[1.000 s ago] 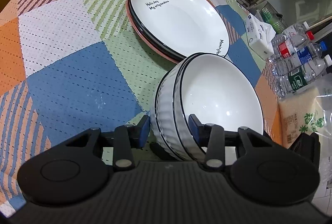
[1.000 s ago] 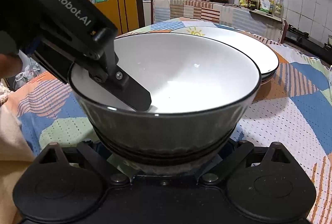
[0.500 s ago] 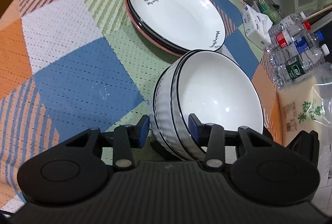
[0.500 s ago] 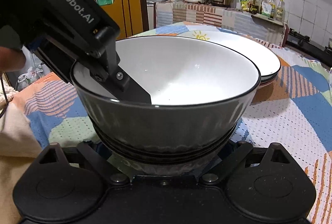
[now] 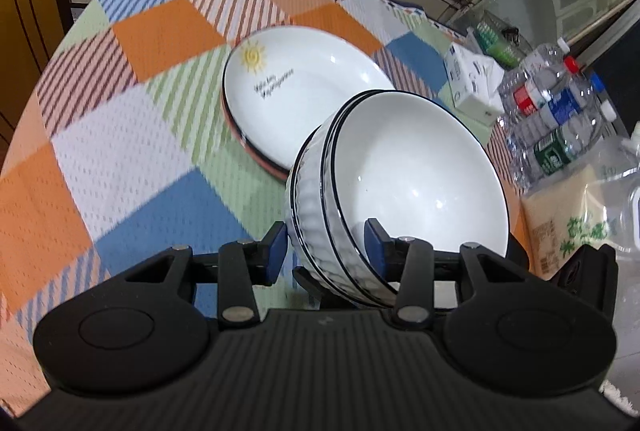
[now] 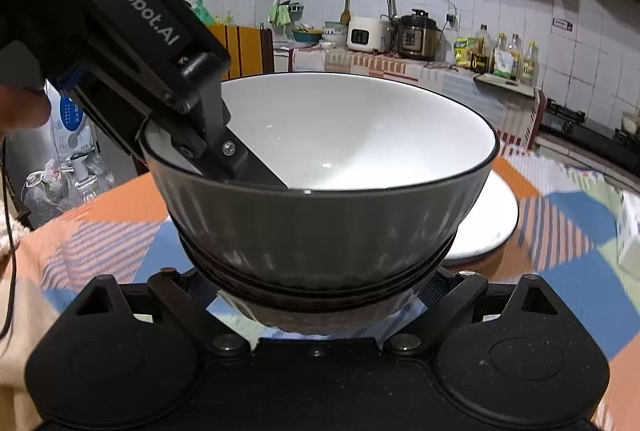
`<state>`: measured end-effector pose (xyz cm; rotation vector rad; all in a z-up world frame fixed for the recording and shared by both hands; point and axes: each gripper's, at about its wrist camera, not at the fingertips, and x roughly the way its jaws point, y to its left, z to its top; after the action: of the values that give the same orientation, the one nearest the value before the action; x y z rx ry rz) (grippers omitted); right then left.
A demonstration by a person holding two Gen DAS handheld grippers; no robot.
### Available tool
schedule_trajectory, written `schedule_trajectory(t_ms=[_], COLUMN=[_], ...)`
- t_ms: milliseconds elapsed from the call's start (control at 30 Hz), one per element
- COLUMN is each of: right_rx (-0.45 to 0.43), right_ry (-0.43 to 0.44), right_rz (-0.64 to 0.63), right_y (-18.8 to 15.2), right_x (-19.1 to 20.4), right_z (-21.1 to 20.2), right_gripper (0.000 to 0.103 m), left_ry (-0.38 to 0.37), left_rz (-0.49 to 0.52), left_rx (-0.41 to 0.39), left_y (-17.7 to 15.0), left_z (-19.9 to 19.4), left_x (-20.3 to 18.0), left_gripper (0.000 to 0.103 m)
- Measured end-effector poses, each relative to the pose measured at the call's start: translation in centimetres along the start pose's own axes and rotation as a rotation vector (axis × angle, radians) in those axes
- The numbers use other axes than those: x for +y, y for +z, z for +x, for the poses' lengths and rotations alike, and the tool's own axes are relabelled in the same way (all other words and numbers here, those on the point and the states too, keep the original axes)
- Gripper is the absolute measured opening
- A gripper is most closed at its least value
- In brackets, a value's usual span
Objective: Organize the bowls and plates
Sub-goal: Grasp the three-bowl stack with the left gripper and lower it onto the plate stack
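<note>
A stack of white ribbed bowls with black rims (image 5: pixel 400 191) is held off the table. My left gripper (image 5: pixel 326 243) is shut on the rim of the bowl stack, one finger inside the top bowl and one outside. In the right wrist view the bowl stack (image 6: pixel 320 199) fills the middle, with the left gripper's finger (image 6: pixel 240 159) inside it. My right gripper (image 6: pixel 320 295) sits under the stack's base, its fingertips hidden by the bowls. A stack of white plates with a sun drawing (image 5: pixel 296 103) lies on the table beyond the bowls.
The round table has a patchwork cloth (image 5: pixel 140 135). A tissue box (image 5: pixel 472 79), water bottles (image 5: pixel 560 119) and a rice bag (image 5: pixel 576 227) lie beyond its right edge. A kitchen counter with cookers (image 6: pixel 400 35) stands at the back.
Both grippers have lifted the bowl stack up from the table; the plates and cloth now look farther below. The left grip on the rim is unchanged.
</note>
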<state>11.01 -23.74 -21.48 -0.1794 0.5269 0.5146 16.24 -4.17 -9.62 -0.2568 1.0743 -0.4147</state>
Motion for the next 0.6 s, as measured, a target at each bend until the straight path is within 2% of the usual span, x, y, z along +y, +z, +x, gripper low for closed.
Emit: schedule_trajectory(t_ms=[267,600], right_rx=[-0.012,0.04], right_ry=[-0.003,-0.037], right_rz=[-0.017,-0.027], right_y=[2.6,3.6], right_x=[-1.0,-3.1], right_z=[1.9,5.5], right_gripper=[0.097,0.097], left_ry=[0.012,0.009], left_rz=[-0.021,-0.026], left_rx=[-0.019,-0.014], left_y=[3.8,7.7], left_z=[0.7,4.9], left_x=[0.7,1.9], left_gripper=[0.04,0.041])
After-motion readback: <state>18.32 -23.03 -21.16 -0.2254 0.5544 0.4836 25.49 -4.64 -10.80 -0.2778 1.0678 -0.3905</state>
